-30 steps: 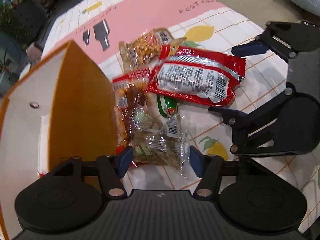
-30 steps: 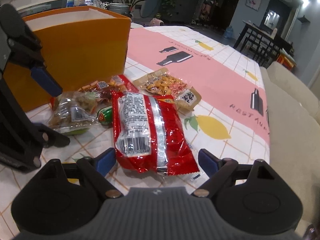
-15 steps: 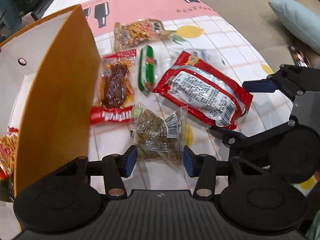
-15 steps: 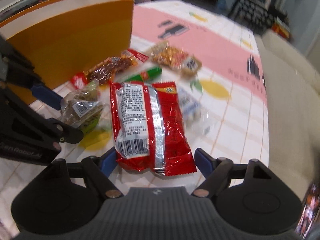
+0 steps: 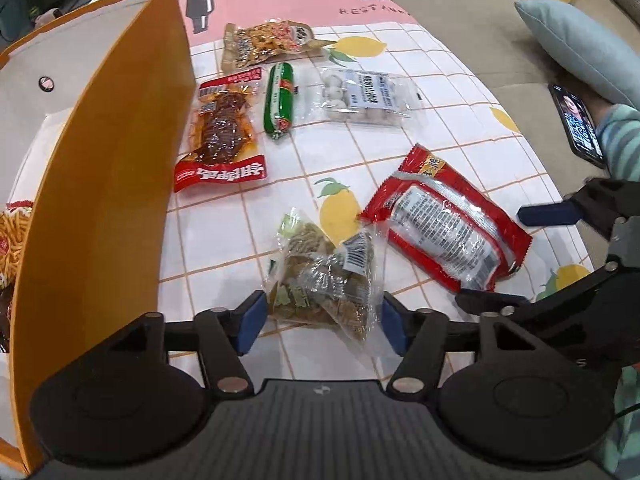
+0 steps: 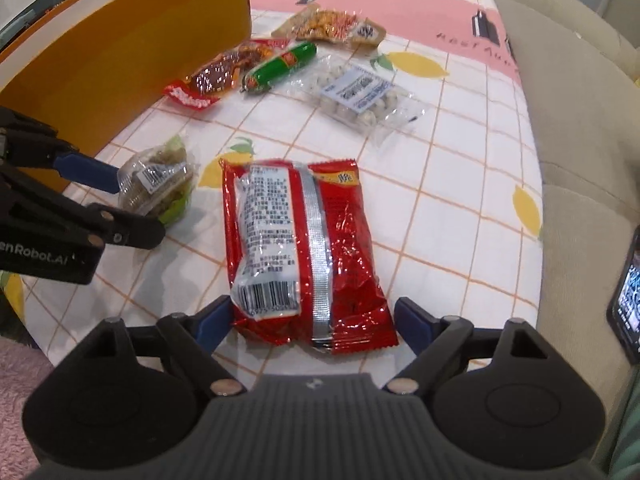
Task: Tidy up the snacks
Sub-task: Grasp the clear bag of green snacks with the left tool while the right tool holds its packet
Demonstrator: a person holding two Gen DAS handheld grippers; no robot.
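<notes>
Both claws are spread wide, the left claw (image 5: 322, 318) straddling the clear snack pouch (image 5: 324, 280) and the right claw (image 6: 312, 322) straddling the red packet (image 6: 296, 248), apparently to grasp them for the orange box (image 5: 104, 184).

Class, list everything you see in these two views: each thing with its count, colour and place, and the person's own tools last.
box: one, orange, left on the table
tablecloth: one, white grid with lemons and a pink band
red foil packet: one, between the right gripper's fingers
clear bag of brown snacks: one, between the left gripper's fingers
meat packet: one, red and brown, beside the box
green sausage: one, right of it
clear bag of white balls: one, mid-table
orange snack bag: one, far end
phone: one, dark, on the sofa
cushion: one, pale blue
left gripper: black, open
right gripper: black, open
</notes>
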